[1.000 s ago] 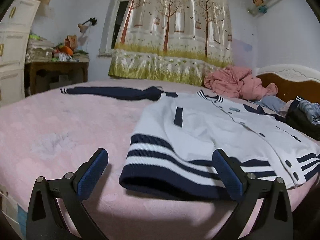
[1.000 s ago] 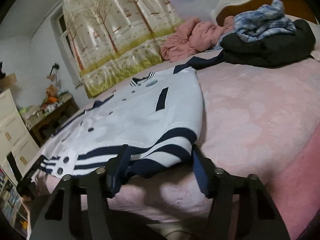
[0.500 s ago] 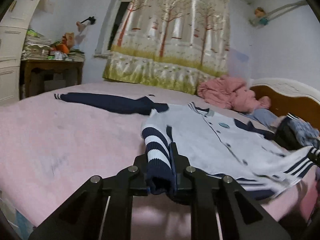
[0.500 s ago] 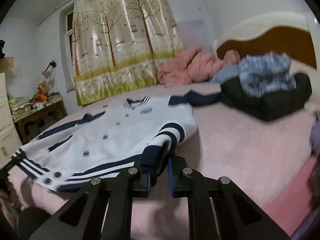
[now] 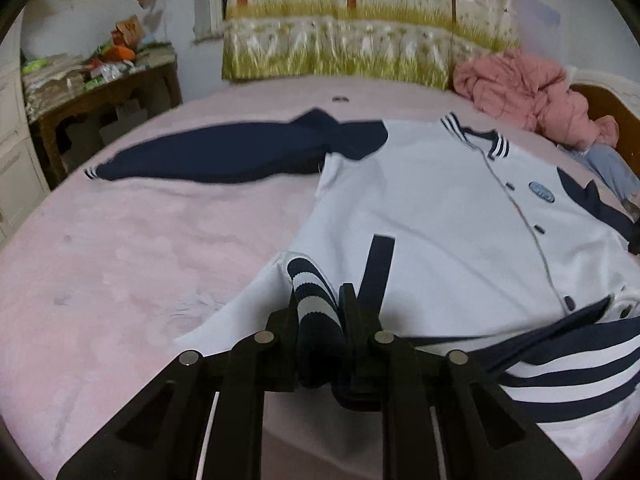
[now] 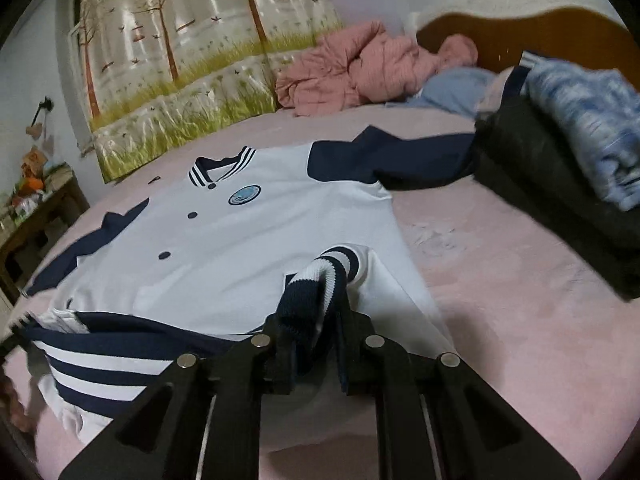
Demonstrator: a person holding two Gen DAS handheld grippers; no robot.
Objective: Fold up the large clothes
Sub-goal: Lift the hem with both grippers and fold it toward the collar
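A white baseball jacket (image 5: 440,216) with navy sleeves and a striped collar lies face up on the pink bed (image 5: 120,260). My left gripper (image 5: 320,304) pinches the left corner of the striped hem (image 5: 310,292), lifted over the jacket's lower front; its jaws are opening slightly with the hem still pressed between them. In the right wrist view my right gripper (image 6: 312,312) is shut on the hem's other corner (image 6: 320,276), held above the jacket (image 6: 240,240). One navy sleeve (image 5: 224,156) stretches left; the other sleeve (image 6: 400,160) runs right.
A crumpled pink quilt (image 5: 528,92) lies by the headboard (image 6: 520,32). A dark pile topped with a blue cloth (image 6: 560,208) sits right of the jacket. A cluttered wooden table (image 5: 100,92) stands left of the bed, below the tree-print curtain (image 5: 340,40).
Both grippers shut on the striped hem's corners, then carried them up and forward over the jacket toward the collar, so the lower edge now doubles over.
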